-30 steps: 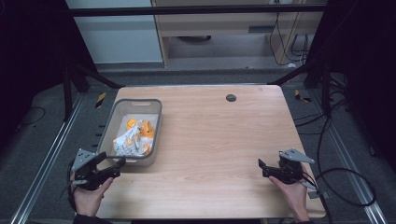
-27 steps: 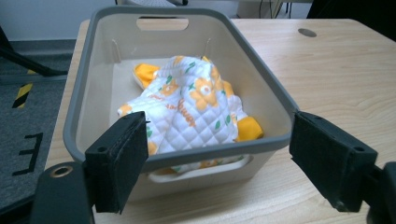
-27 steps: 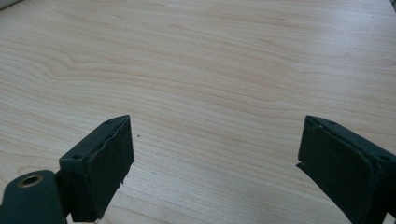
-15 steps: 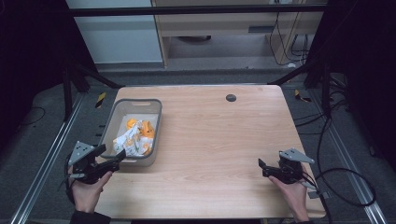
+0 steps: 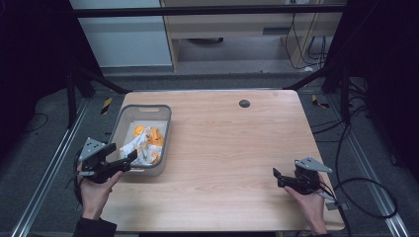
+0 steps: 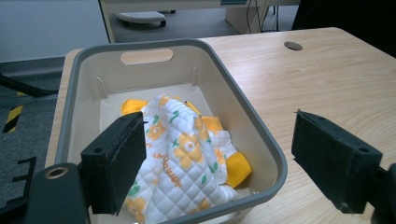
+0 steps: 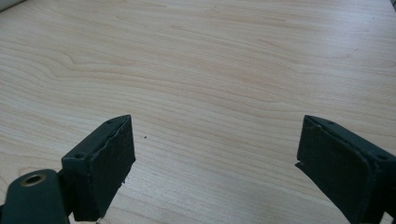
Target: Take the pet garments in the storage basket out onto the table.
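Nearest, at about 7 o'clock on the surface point(image 5: 232, 148), the left tongs point(image 5: 129, 159) are being held wide apart just short of the near end of the bin point(image 5: 165, 129); in the left gripper view the two pads are seen well separated, one over the bin's inside, the other outside its right wall over bare wood. At about 5 o'clock the right tongs point(image 5: 276, 177) are being held low over bare wood, also spread apart and gripping nothing, well apart from the bin.

Inside the bin, at about 9 o'clock, the cloth point(image 6: 180, 158) is lying crumpled, white with orange flowers, its quilted fold piled against the near wall and orange parts showing beneath and behind it.

The step in hand is judged to be a reach for the cloth. It is being set up best if the left tongs are carried over the near rim, shifted so both pads clear the right wall, and lowered onto the raised fold, so that fabric alone is being pinched, not the rim.

Farther off, at 12 o'clock, a round hole point(image 5: 244, 103) is showing in the surface.
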The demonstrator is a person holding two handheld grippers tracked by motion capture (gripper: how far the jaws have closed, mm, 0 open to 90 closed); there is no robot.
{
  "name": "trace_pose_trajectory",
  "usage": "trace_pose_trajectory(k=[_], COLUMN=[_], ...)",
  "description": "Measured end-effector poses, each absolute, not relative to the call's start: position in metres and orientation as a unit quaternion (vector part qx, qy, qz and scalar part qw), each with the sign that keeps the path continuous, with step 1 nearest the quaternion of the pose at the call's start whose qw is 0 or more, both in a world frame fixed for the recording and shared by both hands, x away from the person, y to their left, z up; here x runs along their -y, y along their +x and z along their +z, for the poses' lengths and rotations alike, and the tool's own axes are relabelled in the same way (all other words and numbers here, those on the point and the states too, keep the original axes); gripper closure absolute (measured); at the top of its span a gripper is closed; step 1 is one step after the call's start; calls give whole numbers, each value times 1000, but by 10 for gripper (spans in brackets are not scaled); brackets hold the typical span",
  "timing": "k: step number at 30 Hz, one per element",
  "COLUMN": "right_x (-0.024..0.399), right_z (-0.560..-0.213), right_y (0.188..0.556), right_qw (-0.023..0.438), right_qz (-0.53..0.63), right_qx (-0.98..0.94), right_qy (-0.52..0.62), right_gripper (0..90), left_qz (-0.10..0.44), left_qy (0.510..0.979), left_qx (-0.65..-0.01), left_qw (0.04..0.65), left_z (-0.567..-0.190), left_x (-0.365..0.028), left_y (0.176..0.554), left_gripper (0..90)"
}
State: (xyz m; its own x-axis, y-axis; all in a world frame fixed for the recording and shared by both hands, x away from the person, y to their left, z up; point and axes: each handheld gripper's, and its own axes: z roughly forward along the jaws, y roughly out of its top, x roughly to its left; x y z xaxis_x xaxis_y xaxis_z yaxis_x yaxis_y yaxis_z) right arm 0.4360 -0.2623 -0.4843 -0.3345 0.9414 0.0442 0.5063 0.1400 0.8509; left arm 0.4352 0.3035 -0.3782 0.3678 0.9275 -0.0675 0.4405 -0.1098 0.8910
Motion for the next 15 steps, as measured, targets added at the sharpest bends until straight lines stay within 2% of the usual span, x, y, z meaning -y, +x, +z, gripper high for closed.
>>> trace_pose_trajectory(k=[15], right_x=[262], right_z=[-484], right_y=[434], right_qw=[270], right_qz=[408], right_qx=[-708], right_qy=[510], right_gripper=[112], left_qz=[263], left_qy=[707], left_qx=[-491], left_qw=[435], left_z=[-369], left_x=[-306], left_y=[457], left_gripper=[165])
